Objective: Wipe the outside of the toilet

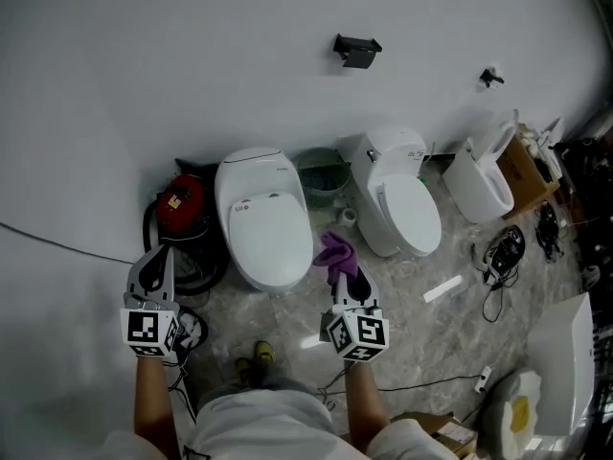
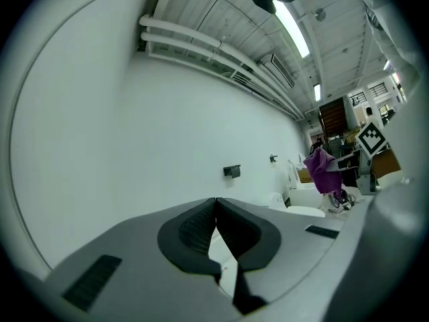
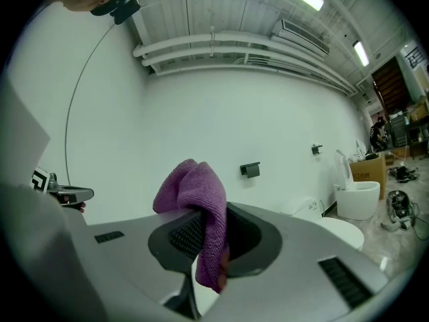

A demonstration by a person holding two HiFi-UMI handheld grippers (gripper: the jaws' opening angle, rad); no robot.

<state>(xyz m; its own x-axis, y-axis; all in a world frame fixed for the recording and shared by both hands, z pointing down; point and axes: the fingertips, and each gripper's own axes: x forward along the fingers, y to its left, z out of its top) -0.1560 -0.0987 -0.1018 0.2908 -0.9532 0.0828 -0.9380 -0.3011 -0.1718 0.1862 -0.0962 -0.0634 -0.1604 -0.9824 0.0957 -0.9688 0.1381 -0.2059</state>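
Three white toilets are seen standing in a row against a white wall (image 1: 192,56), on a marbled floor (image 1: 421,343). The nearest toilet (image 1: 263,223), with its lid down, is set at the left of the row. A second toilet (image 1: 402,204) is placed to its right, also with its lid down, and a third toilet (image 1: 484,175) is placed further right with its lid raised. A green bin (image 1: 323,175) is seen between the first two, and a red appliance (image 1: 180,204) is seen just left of the nearest toilet. A black holder (image 1: 356,50) is fixed to the wall above the bin. The right tongs (image 1: 350,278) are held just off the front right of the nearest toilet, and a purple cloth (image 1: 335,254) is pinched between them. In the right gripper view the cloth (image 3: 194,200) is seen draped over the clamped tips of the tongs (image 3: 211,230), clear of the toilet bowl. The left tongs (image 1: 158,257) are held at the toilet's front left, near the red appliance. In the left gripper view these tongs (image 2: 215,210) are shown pressed together at the tips, with nothing caught between them.
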